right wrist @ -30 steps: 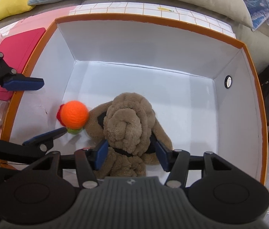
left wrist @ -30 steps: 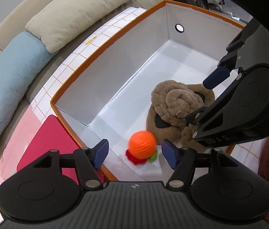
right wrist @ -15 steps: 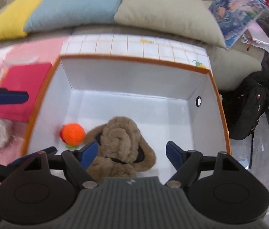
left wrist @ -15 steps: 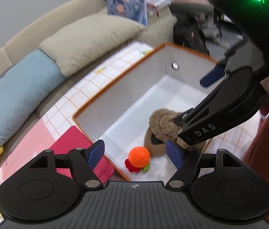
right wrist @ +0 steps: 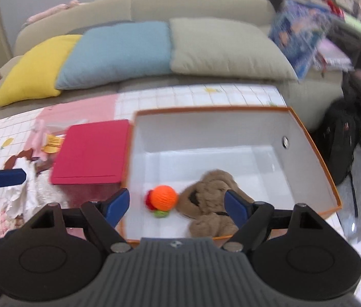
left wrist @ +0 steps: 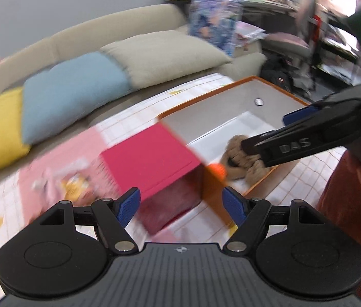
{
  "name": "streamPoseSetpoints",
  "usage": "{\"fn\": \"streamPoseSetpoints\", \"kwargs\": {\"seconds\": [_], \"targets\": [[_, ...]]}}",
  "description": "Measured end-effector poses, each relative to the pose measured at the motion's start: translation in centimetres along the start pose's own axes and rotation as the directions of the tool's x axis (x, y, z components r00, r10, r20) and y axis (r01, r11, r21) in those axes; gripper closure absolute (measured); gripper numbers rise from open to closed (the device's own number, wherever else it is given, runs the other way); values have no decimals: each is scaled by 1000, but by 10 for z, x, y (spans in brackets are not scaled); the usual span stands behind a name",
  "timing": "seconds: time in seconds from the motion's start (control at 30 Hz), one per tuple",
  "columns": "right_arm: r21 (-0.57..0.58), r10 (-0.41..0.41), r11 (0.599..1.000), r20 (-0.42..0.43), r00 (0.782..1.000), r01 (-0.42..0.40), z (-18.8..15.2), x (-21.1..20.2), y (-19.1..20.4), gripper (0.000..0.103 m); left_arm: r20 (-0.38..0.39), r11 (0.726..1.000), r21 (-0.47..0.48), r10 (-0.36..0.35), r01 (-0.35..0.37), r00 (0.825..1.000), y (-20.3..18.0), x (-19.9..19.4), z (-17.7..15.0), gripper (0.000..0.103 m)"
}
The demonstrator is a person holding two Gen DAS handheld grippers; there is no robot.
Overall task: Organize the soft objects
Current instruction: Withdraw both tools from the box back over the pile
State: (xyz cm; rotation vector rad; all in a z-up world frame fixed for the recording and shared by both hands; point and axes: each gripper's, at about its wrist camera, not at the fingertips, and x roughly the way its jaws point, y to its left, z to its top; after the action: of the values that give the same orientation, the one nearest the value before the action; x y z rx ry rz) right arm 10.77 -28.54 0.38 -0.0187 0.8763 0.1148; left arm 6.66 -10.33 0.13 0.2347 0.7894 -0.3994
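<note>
Your left gripper (left wrist: 180,206) stands with its blue pads wide apart and nothing between them; the right gripper (right wrist: 176,206) is likewise spread and empty, its jaws having just been opening. In the right wrist view the orange crocheted ball (right wrist: 164,197) and the brown plush dog (right wrist: 212,202) lie side by side, touching, on the floor of the orange-rimmed white box (right wrist: 316,153), in the near corner, below and just ahead of the right pads. Both soft items already placed are therefore nearer your right hand. The relation that governs the next pick lies the other way: beyond the red lidded box (left wrist: 149,158), which stands against the left wall of the white box, loose items lie on the checked tablecloth (right wrist: 193,93). These are a crumpled white wrapper (right wrist: 19,197) and a pink item with a yellow tag (right wrist: 50,140), ahead and to the left of the left pads, so your left hand is judged the nearer. One left pad (right wrist: 1,178) shows at the left edge of the right wrist view, just above the wrapper. The left wrist view is heavily motion-blurred: the loose items there read only as pale smears, and their long axes cannot be determined. The right gripper's arm covers part of the plush dog in that view. Whether the loose items are soft cannot be confirmed.
</note>
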Motion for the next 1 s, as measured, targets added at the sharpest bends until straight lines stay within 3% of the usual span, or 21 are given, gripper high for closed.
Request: {"fn": "streamPoseSetpoints", "kwargs": {"seconds": [0.2, 0.4, 0.6, 0.8, 1.0], "targets": [[-81, 95, 993, 72, 993, -89, -16, -13, 55, 23, -35, 980, -194, 40, -46, 999, 42, -16, -37, 18], [-134, 172, 977, 52, 984, -164, -32, -5, 106, 23, -69, 943, -321, 69, -88, 995, 75, -25, -68, 23], [-171, 195, 967, 12, 981, -190, -46, 12, 138, 24, -117, 908, -404, 72, -114, 991, 99, -31, -96, 26], [-207, 217, 954, -26, 976, -218, -48, 27, 157, 29, -145, 873, -435, 175, -221, 974, 126, -36, -118, 26], [-287, 242, 926, -47, 969, -245, -51, 38, 182, 37, -192, 828, -490, 202, -272, 960, 151, -24, -127, 26]]}}
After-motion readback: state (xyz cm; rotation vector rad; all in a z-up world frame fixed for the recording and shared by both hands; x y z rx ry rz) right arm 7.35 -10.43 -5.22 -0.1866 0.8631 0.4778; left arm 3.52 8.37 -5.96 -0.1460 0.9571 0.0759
